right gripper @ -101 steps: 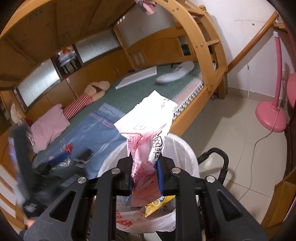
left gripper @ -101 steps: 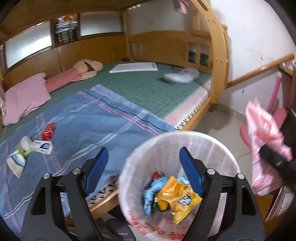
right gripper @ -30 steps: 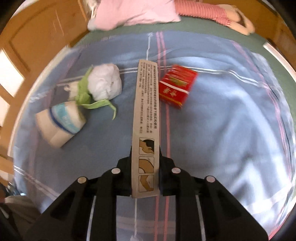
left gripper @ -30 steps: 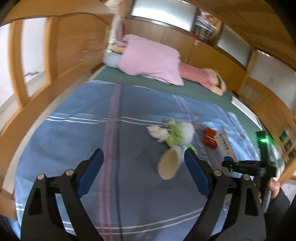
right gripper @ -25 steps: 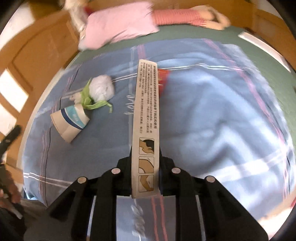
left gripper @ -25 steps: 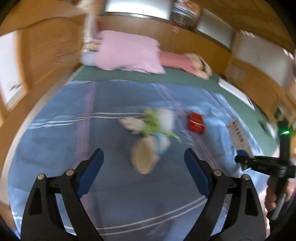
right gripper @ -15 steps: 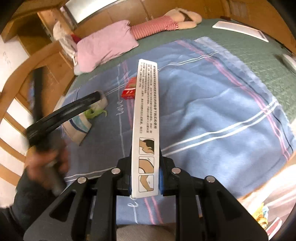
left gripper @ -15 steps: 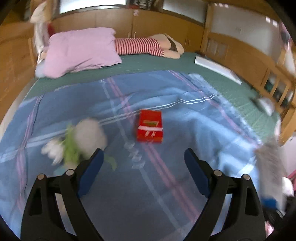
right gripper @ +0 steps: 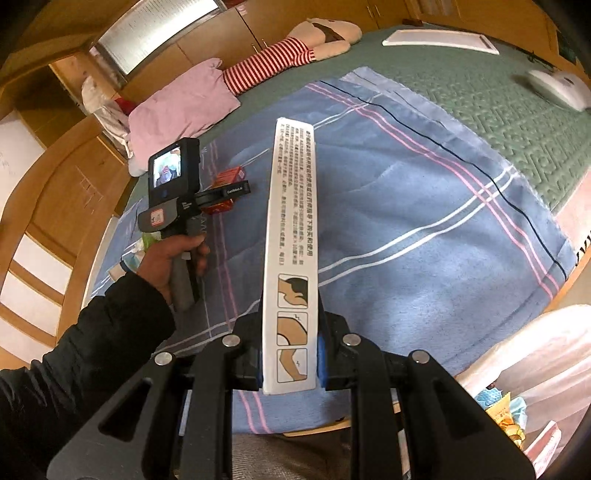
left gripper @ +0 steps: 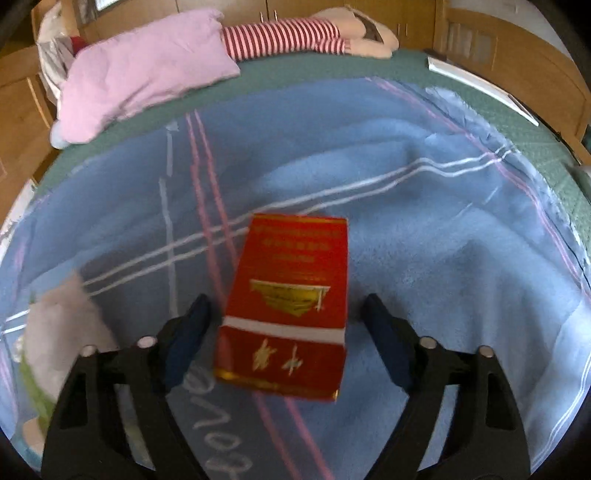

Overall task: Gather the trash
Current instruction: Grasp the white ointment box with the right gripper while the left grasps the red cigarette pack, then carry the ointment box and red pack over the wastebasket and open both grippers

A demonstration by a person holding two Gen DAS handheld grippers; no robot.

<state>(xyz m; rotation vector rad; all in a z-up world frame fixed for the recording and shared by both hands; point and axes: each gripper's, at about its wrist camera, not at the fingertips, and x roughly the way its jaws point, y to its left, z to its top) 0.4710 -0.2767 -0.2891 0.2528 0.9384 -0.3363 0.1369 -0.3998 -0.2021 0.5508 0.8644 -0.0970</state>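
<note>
A red cigarette box lies flat on the blue blanket. My left gripper is open, its fingers on either side of the box's near end, apart from it. In the right wrist view the left gripper hovers over the red box. My right gripper is shut on a long white carton with printed text and pictures, held above the bed's near edge. The white bin bag with wrappers inside shows at the lower right.
Crumpled white tissue with a green scrap lies left of the red box. A pink pillow and a striped plush doll lie at the head of the bed. A white board and a white object sit on the green mat.
My left gripper has swung from the tissue and cup to the red box and closed in on it. My right gripper has pulled back from the blanket with the carton, toward the bin.
</note>
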